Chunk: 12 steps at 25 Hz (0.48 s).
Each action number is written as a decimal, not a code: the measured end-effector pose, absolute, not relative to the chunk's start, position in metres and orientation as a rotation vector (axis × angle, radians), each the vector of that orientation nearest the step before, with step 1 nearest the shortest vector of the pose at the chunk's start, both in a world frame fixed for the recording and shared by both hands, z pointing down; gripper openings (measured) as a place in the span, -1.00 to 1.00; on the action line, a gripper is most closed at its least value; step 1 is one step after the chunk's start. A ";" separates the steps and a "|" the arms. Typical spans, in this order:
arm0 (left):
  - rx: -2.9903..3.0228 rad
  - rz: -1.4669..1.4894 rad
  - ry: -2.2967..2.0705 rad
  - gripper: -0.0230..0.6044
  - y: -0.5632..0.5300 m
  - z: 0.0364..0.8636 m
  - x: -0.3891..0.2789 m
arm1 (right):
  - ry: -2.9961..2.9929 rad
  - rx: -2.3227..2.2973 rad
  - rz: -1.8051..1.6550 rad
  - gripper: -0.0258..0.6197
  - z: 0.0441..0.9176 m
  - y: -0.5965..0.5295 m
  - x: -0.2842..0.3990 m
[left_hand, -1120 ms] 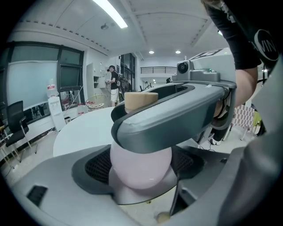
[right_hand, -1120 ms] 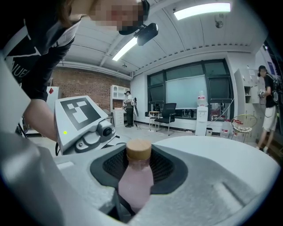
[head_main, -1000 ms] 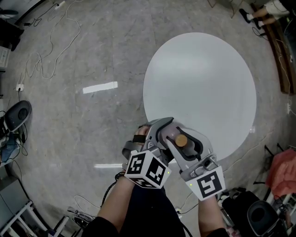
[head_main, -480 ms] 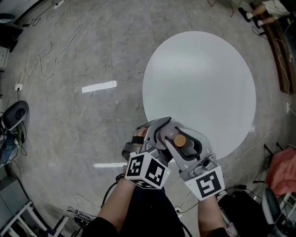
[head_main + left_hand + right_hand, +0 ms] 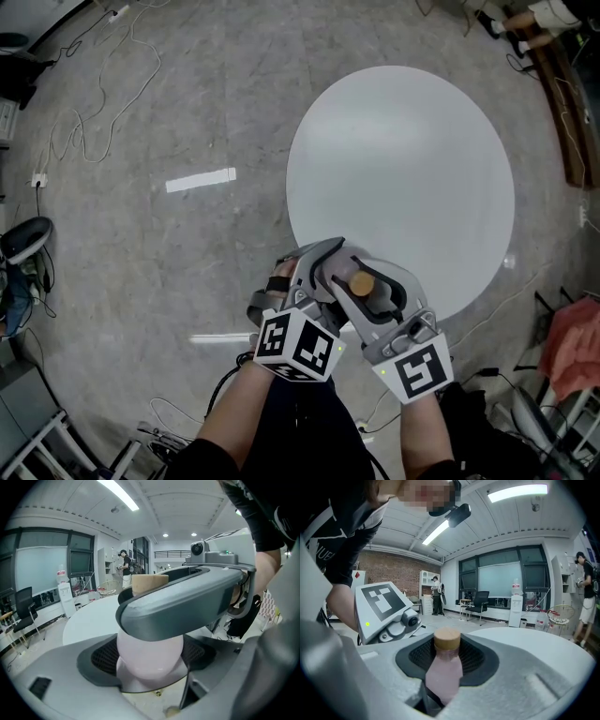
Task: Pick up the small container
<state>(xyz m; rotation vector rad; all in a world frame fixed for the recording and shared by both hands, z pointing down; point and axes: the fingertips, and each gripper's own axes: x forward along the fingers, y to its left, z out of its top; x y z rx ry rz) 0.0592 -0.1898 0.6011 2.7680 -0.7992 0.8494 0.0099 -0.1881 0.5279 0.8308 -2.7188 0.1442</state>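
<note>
The small container [image 5: 362,282] is a pale pink bottle with a tan cork lid. It is held upright above the near rim of the round white table [image 5: 403,159]. My right gripper [image 5: 367,281] is shut on it: in the right gripper view the bottle [image 5: 443,667] stands pinched between the two dark pads. My left gripper [image 5: 323,267] crosses under the right one. In the left gripper view the bottle's round belly [image 5: 150,656] fills the gap between the left pads, which lie against it on both sides. One right jaw passes across the bottle's neck there.
Grey floor surrounds the table, with cables [image 5: 84,131] at the left and a strip of white tape [image 5: 201,179]. A red cloth [image 5: 574,342] and dark gear lie at the right. People stand far off in the room [image 5: 437,595].
</note>
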 end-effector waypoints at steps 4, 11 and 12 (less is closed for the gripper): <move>2.780 0.854 -0.796 0.23 -0.191 0.592 0.062 | -2.728 0.847 0.134 -0.51 0.518 -0.189 0.014; 2.809 0.849 -0.772 0.23 -0.195 0.568 0.072 | -2.748 0.875 0.123 -0.51 0.493 -0.194 0.022; 2.812 0.847 -0.769 0.23 -0.197 0.564 0.072 | -2.749 0.878 0.116 -0.51 0.488 -0.196 0.023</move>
